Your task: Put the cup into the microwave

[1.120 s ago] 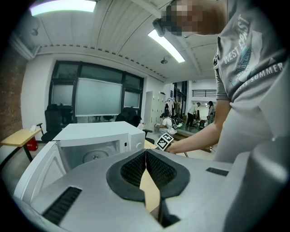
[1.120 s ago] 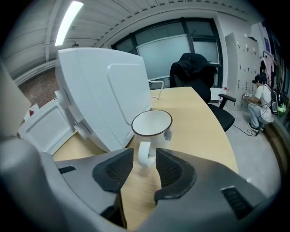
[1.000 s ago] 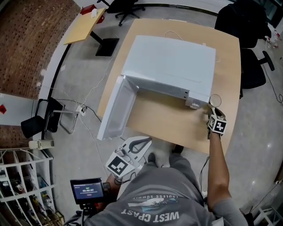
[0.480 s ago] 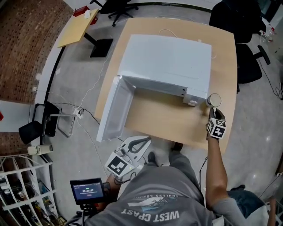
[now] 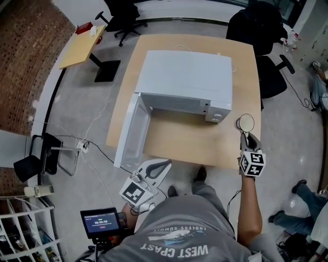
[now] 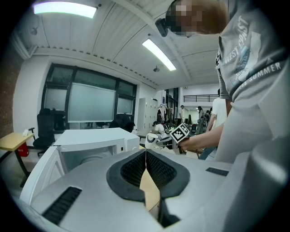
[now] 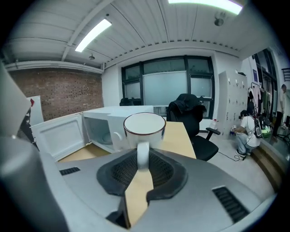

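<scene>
Cup [image 7: 144,129], white, dark-rimmed: handle pinched by right claw [image 7: 142,158], whose jaws have just closed on it, and now raised off the worktop [image 5: 189,138] right of the open microwave [image 5: 187,77], ready to carry in; left claw [image 6: 146,156] closed, empty, held back.

Floor [image 5: 77,97]: grey, smooth. Brick wall [image 5: 23,77]: red, stood at the left. Main table [image 5: 189,140]: light wood, squarish. Side table [image 5: 82,46]: small, wood top, black foot. Office chairs: black, one [image 5: 259,30] behind the main table, one [image 5: 120,15] near the side table. Windows [image 7: 165,90]: dark-framed, frosted. Ceiling [image 7: 149,27]: white, ribbed, lit by strip lights [image 7: 93,35]
</scene>
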### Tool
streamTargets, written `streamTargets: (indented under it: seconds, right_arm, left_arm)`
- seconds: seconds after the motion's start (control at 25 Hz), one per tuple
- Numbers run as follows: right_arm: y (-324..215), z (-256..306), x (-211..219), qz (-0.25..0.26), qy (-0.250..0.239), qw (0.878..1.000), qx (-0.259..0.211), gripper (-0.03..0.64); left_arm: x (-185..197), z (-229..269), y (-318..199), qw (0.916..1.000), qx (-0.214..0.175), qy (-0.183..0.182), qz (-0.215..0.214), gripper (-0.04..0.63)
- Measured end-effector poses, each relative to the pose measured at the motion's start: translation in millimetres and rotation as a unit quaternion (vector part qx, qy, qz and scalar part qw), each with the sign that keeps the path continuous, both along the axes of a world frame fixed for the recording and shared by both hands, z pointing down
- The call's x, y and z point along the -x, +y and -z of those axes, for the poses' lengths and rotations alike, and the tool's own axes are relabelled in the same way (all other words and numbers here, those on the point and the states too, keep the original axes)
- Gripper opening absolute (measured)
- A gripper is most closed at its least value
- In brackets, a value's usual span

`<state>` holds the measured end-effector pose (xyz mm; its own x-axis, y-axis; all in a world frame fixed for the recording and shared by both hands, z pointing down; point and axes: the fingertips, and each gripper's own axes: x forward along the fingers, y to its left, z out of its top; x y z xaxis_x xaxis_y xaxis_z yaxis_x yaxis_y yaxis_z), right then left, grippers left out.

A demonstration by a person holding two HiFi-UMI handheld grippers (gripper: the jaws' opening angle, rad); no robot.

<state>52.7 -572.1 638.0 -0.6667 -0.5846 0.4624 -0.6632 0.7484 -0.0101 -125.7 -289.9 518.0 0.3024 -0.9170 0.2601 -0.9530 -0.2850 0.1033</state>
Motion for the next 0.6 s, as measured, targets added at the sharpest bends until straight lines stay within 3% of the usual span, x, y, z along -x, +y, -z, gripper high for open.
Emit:
streamTargets:
  seconds: [0.6]
  right_arm:
    - [167.7,159.6,-11.8,0.044,-0.054,0.995,-0.075,0.071]
  left_arm:
    - [10.1,20.8,95.9,0.9972,-0.066,-0.004,-0.034,0.021]
